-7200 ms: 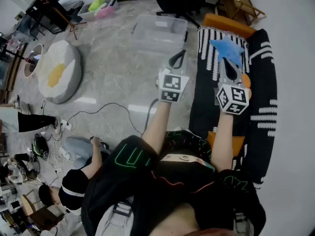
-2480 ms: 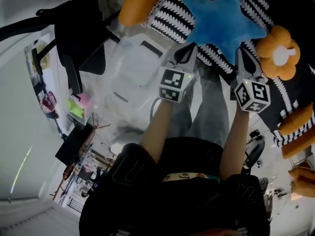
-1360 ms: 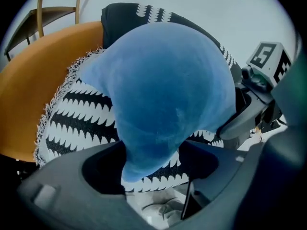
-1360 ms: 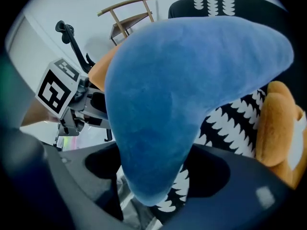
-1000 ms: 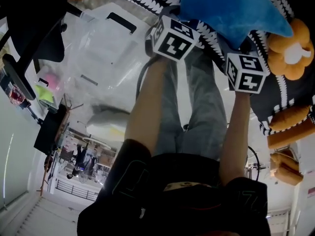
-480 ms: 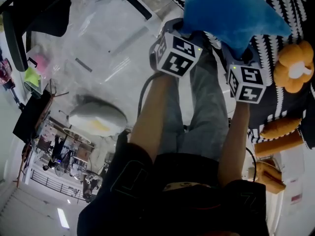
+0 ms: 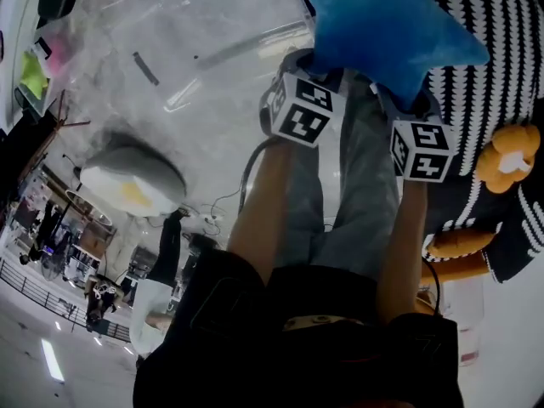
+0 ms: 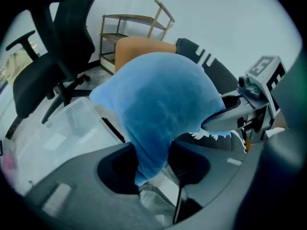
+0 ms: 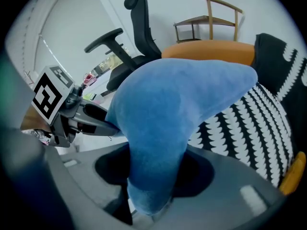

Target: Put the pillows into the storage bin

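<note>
Hand-held gripper left, hand-held gripper right both clamp blue star pillow, now raised off striped blanket.

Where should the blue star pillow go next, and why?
Probably swing it left, over the clear storage bin. The left gripper and right gripper each clamp a tip of the blue star pillow, and the bin lies to its left.

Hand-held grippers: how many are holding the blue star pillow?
2. The left hand-held gripper pinches one arm of the blue star pillow; the right hand-held gripper pinches another arm beside it. No others show.
</note>
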The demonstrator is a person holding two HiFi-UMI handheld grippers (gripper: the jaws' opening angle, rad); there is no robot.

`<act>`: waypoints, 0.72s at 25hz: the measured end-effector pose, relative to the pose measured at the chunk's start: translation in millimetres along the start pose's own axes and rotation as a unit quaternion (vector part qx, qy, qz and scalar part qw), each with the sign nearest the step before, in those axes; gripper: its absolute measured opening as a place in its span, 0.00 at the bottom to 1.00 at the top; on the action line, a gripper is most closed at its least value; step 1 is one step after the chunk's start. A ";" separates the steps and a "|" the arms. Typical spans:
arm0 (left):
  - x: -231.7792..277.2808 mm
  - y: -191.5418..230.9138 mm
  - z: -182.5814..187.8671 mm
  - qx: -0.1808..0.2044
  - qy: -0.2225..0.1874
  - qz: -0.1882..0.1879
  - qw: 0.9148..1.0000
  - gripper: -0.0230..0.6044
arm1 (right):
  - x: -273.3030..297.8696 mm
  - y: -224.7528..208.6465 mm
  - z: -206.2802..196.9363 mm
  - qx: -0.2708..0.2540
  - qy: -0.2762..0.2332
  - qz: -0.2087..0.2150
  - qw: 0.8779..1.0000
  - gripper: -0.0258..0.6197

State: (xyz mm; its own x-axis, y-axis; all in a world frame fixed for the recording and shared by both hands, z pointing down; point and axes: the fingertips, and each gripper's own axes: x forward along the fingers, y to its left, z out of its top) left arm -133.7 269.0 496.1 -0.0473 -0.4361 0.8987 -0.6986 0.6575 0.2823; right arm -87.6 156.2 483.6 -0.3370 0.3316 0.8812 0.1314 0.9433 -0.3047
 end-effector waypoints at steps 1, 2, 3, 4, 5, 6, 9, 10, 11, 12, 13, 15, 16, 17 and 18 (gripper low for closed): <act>-3.1 2.7 -7.7 -0.009 -0.002 0.004 1.000 0.33 | 2.8 6.2 -1.7 -0.007 0.003 0.006 1.000 0.39; -6.2 5.8 -17.2 -0.018 -0.005 0.008 1.000 0.33 | 6.4 13.8 -4.6 -0.014 0.006 0.013 1.000 0.39; -9.2 9.7 -28.9 -0.027 -0.007 0.013 1.000 0.33 | 11.2 22.9 -8.7 -0.022 0.009 0.019 1.000 0.39; -12.1 14.5 -43.2 -0.037 -0.009 0.018 0.999 0.33 | 17.3 33.8 -14.2 -0.029 0.012 0.027 0.999 0.39; -15.3 20.1 -59.2 -0.047 -0.011 0.024 0.999 0.34 | 24.5 46.2 -20.6 -0.038 0.016 0.035 0.999 0.39; -18.8 26.4 -75.4 -0.058 -0.013 0.029 0.998 0.34 | 32.1 59.3 -26.9 -0.046 0.020 0.044 0.998 0.39; -30.7 47.1 -109.4 -0.091 -0.018 0.048 0.995 0.34 | 51.9 92.0 -32.1 -0.072 0.032 0.072 0.994 0.39; -35.3 54.0 -115.7 -0.100 -0.018 0.053 0.993 0.34 | 56.9 100.4 -30.0 -0.078 0.036 0.082 0.993 0.40; -40.0 60.8 -122.1 -0.108 -0.018 0.058 0.992 0.35 | 61.7 109.1 -28.4 -0.083 0.040 0.091 0.992 0.40; -44.8 67.5 -129.5 -0.116 -0.018 0.062 0.991 0.35 | 66.7 118.3 -27.8 -0.088 0.045 0.100 0.990 0.40; -49.4 74.0 -137.7 -0.126 -0.018 0.067 0.990 0.35 | 72.1 127.7 -27.6 -0.094 0.050 0.110 0.988 0.40; -57.9 86.0 -154.4 -0.150 -0.020 0.076 0.986 0.35 | 83.5 145.4 -26.1 -0.112 0.062 0.130 0.983 0.41; -61.6 92.0 -162.4 -0.162 -0.021 0.080 0.983 0.35 | 89.4 154.0 -24.8 -0.121 0.066 0.139 0.981 0.41; -64.7 98.7 -169.9 -0.170 -0.022 0.082 0.982 0.35 | 95.7 162.7 -23.5 -0.128 0.069 0.145 0.979 0.41; -67.4 105.9 -176.8 -0.176 -0.024 0.085 0.980 0.35 | 102.1 171.2 -22.0 -0.133 0.070 0.150 0.977 0.41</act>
State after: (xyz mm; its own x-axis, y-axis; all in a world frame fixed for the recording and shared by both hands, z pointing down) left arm -78.4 476.6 524.7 -0.1801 -0.3250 0.9284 -0.3882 0.8907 0.2365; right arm -78.9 351.2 529.3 -0.1170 0.5697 0.8135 0.4488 0.7610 -0.4685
